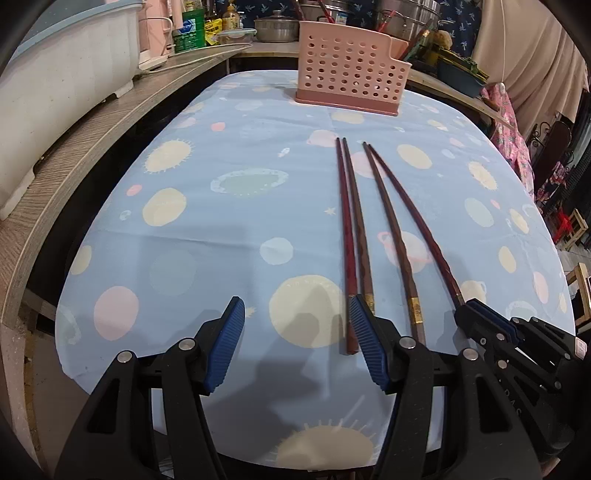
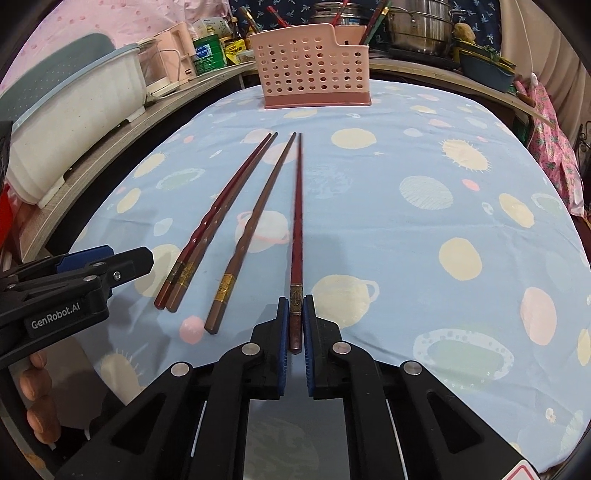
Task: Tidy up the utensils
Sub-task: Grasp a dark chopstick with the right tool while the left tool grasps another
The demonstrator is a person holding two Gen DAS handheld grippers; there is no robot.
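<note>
On starry cloth, tapered lacquered chopsticks.

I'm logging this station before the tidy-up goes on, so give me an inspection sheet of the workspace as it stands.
Surface: table under a blue planet-print cloth.
Job's things: four chopsticks; left pair touching, brown chopstick apart, red chopstick in the grip. Pink perforated holder at the far edge, some utensils already in it.
Clutter: nothing seen on the cloth.
Grippers: right gripper shut on the red chopstick's thick end; left gripper open, nothing between its pads.
Cables: white cord on the side shelf.
Surroundings: white tub, bottles, steel pots behind.
</note>
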